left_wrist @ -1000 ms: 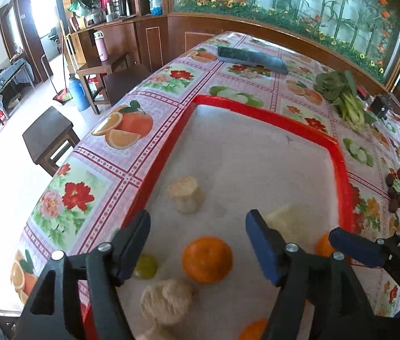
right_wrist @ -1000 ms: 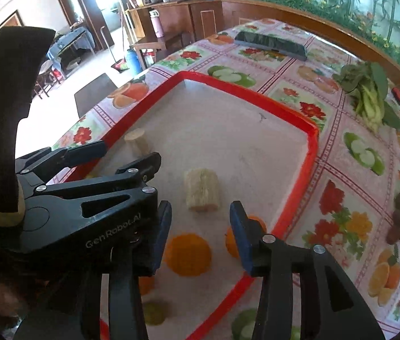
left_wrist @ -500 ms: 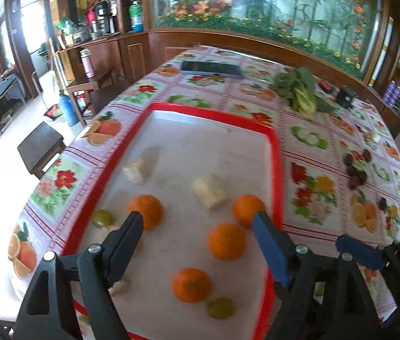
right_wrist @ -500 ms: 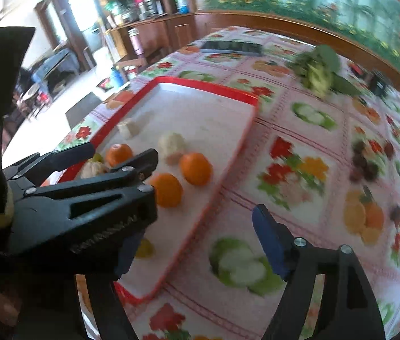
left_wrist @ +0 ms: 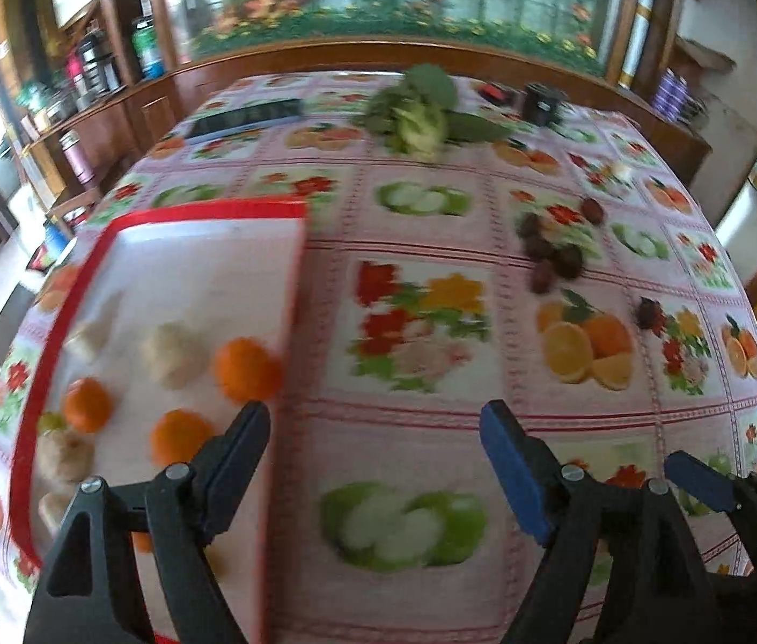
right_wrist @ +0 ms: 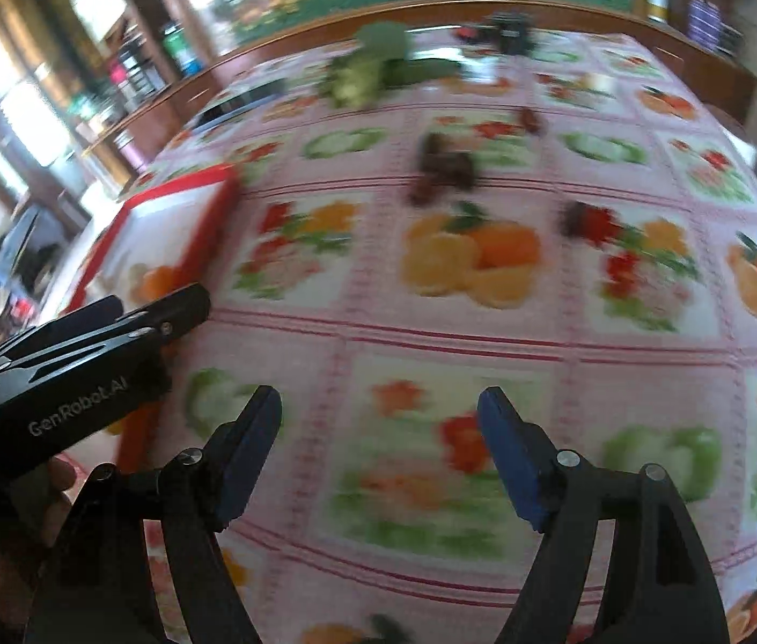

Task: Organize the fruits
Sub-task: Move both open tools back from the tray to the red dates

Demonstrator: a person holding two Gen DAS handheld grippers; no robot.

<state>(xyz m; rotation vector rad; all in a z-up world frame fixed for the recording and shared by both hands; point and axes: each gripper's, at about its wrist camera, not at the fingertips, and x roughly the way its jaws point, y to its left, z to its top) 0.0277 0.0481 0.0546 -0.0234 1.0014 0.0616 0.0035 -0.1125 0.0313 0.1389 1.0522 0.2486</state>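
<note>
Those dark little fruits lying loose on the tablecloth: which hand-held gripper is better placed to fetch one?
Probably the right hand-held gripper: open and empty, with the dark fruits straight ahead. The left hand-held gripper sits beside the red tray.

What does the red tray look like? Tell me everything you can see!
The red tray is a flat rectangle with a raised red rim and a pale, whitish floor, probably plastic. It lies level on the flowery tablecloth. Oranges and pale, lumpy pieces sit inside. Neither gripper touches it.
</note>
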